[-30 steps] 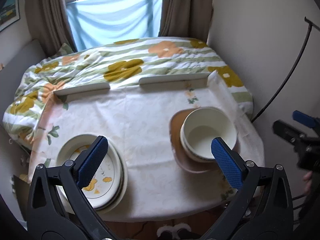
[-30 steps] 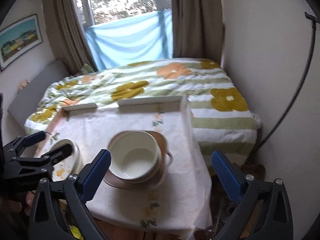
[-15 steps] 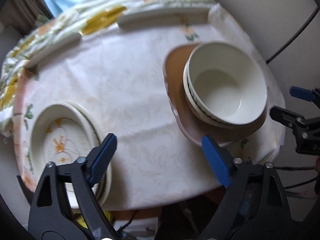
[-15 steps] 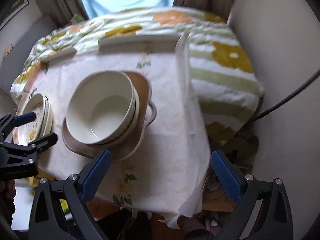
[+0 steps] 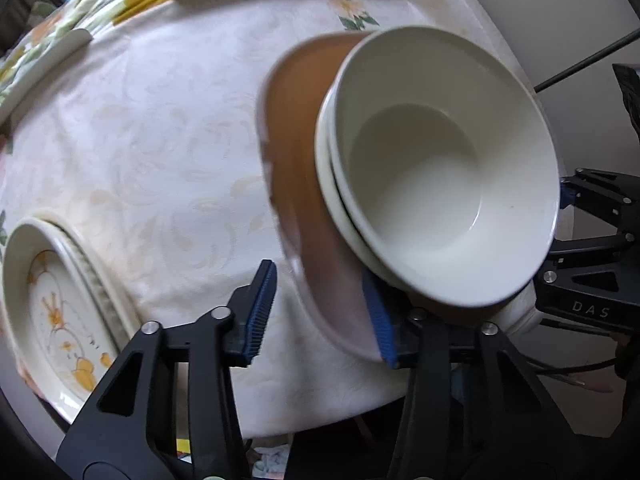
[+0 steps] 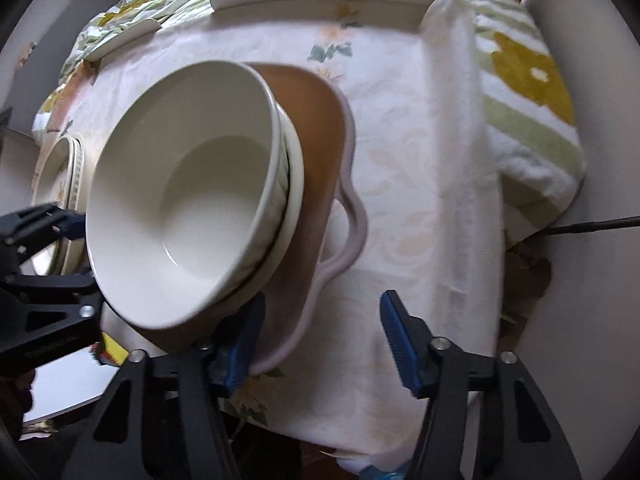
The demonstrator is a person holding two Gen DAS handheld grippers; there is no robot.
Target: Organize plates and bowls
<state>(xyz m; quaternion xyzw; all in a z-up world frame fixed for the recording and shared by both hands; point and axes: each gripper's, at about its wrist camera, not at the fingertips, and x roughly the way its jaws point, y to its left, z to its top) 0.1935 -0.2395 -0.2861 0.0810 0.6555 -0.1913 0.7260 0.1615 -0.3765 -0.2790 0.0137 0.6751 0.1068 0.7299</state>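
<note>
Left wrist view: the left gripper [image 5: 320,312] is closing, jaws half-narrowed, around the near left edge of the brown tray [image 5: 300,152]; pad contact is unclear. The right gripper [image 6: 324,336] is closing around its near right edge. Two nested bowls [image 5: 440,168] sit upright on the tray. Stacked plates [image 5: 52,312] lie left on the counter [image 5: 160,120].

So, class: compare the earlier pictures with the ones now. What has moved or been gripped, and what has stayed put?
Both grippers have come down and tipped towards the brown dish. The left gripper and right gripper are each closing astride its near rim, not yet clamped. The stacked white bowls stay in the dish, and the patterned plates stay on the tablecloth.
</note>
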